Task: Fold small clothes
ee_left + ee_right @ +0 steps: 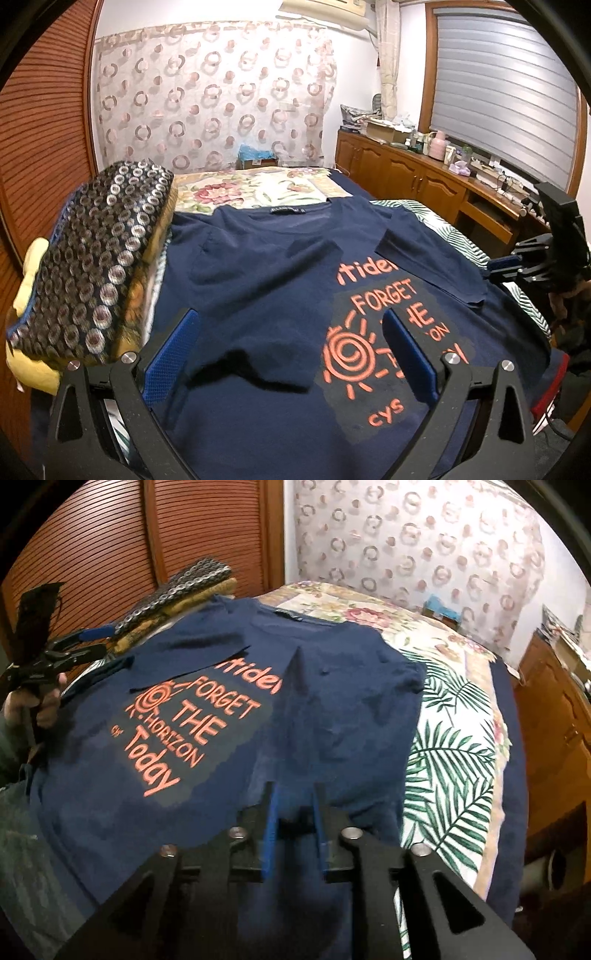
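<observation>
While both tools [291, 354] [295, 819] hover open, the T-shirt [332, 701] lies flat.

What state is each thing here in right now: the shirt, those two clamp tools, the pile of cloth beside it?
Navy T-shirt: print-side up on the bed, both sleeves folded inward.
Left hand-held gripper: open, over the shirt, holding nothing.
Right hand-held gripper: narrowly open, nothing between its fingers.
Stack of patterned cloths: folded, beside the shirt.
Window blind: lowered.

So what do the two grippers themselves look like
Both match: the left gripper and right gripper have black angular frames with triangular cutouts, round silver bolts at the pivots and flat blue textured pads. No cables or markings are visible.
</observation>
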The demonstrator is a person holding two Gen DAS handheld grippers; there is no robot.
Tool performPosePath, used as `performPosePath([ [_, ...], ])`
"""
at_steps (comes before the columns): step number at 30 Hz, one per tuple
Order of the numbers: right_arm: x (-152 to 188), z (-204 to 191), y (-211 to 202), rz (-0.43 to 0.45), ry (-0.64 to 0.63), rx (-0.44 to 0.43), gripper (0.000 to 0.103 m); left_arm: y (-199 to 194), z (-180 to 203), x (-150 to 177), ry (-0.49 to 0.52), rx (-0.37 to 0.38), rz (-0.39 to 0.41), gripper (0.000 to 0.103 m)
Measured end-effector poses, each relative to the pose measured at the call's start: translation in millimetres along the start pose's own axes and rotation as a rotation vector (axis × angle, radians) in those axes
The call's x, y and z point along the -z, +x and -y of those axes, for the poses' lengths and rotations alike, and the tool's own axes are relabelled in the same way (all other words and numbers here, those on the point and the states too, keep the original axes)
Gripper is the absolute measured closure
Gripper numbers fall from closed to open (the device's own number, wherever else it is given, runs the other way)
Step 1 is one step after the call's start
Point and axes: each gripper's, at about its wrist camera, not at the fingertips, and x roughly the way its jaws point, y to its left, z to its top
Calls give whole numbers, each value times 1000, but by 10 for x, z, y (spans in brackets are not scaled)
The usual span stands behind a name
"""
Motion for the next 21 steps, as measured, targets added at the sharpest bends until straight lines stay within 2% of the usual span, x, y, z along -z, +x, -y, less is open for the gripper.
performPosePath([
  [1,-28,6,-19,11,5,3,66,17,-12,-41,8,-7,-2,3],
  [2,-60,25,-31,25,14,10,53,39,-28,-91,16,-12,-4,3],
  [3,-87,48,-43,36,20,21,46,61,-41,-137,24,-15,-6,3],
  [7,-273,156,83,52,33,79,45,212,-107,-366,58,-23,-24,4],
  [13,-506,371,581,27,65,89,45,566,-223,-670,97,-41,-103,27],
  [15,-570,437,752,13,75,91,45,718,-276,-726,106,-60,-147,38],
  [18,-653,487,951,-4,73,101,45,957,-366,-812,97,-74,-214,47],
  [21,-722,515,1127,-27,61,116,45,1192,-480,-901,62,-92,-275,50],
])
